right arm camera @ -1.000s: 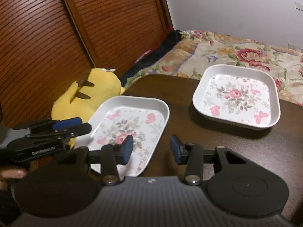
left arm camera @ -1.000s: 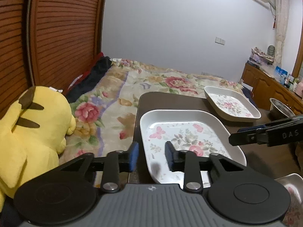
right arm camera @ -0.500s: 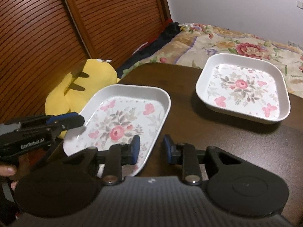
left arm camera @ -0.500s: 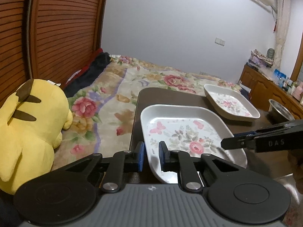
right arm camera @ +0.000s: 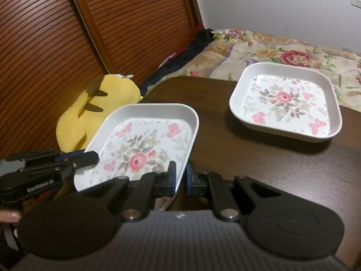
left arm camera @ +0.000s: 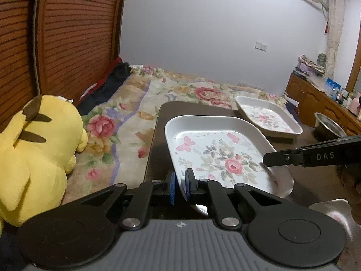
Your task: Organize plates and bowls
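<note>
Where gripped, white floral square plate (left arm camera: 216,155), glossy

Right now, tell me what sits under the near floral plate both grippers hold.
The near plate is lifted over the dark table. Another floral dish peeks out below it. The plate covers the rest beneath.

A third floral dish (left arm camera: 336,214) is cut off at the left-wrist view's right edge.
</note>
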`<action>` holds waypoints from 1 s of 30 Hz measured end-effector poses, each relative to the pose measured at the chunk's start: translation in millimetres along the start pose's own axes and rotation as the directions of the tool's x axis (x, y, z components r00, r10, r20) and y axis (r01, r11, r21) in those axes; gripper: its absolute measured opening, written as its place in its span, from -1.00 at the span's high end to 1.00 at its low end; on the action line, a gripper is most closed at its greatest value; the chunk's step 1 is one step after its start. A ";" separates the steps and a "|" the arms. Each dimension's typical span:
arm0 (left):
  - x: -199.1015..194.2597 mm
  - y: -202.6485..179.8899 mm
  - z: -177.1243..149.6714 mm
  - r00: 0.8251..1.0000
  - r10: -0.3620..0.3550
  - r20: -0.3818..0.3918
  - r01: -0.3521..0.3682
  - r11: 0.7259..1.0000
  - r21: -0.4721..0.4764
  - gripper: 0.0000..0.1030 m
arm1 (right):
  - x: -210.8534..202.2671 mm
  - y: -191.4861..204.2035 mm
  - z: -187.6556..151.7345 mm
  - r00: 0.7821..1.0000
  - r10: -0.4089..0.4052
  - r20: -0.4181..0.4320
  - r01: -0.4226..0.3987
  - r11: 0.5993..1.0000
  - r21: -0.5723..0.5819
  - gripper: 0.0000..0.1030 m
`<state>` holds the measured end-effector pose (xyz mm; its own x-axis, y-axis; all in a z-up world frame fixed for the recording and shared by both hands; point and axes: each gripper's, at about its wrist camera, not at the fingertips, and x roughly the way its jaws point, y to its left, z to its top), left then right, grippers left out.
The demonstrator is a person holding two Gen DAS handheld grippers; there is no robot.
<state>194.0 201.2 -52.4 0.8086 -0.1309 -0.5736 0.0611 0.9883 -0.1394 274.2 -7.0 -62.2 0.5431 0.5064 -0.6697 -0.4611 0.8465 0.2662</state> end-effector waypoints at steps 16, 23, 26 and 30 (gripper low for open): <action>-39.0 -56.4 7.0 0.998 -0.040 0.045 0.036 0.996 0.078 0.81 | -70.5 -11.9 -14.5 0.995 -0.026 0.098 0.022 0.999 0.041 0.80; -50.8 -81.9 -3.0 0.996 -0.079 0.039 0.074 0.991 0.114 0.80 | -97.5 -21.5 -35.7 0.991 -0.053 0.123 0.044 0.996 0.072 0.80; -55.2 -90.3 -7.7 0.994 -0.102 0.035 0.097 0.987 0.127 0.80 | -108.1 -26.5 -45.7 0.989 -0.068 0.131 0.056 0.994 0.092 0.80; -61.2 -102.0 -11.4 0.992 -0.123 0.024 0.118 0.982 0.150 0.80 | -121.9 -31.8 -60.8 0.985 -0.088 0.148 0.070 0.990 0.122 0.80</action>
<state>131.6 107.5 -12.3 0.8090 -0.2493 -0.5323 0.2429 0.9664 -0.0836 179.9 -105.6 -31.2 0.6791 0.4488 -0.5809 -0.3329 0.8936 0.3011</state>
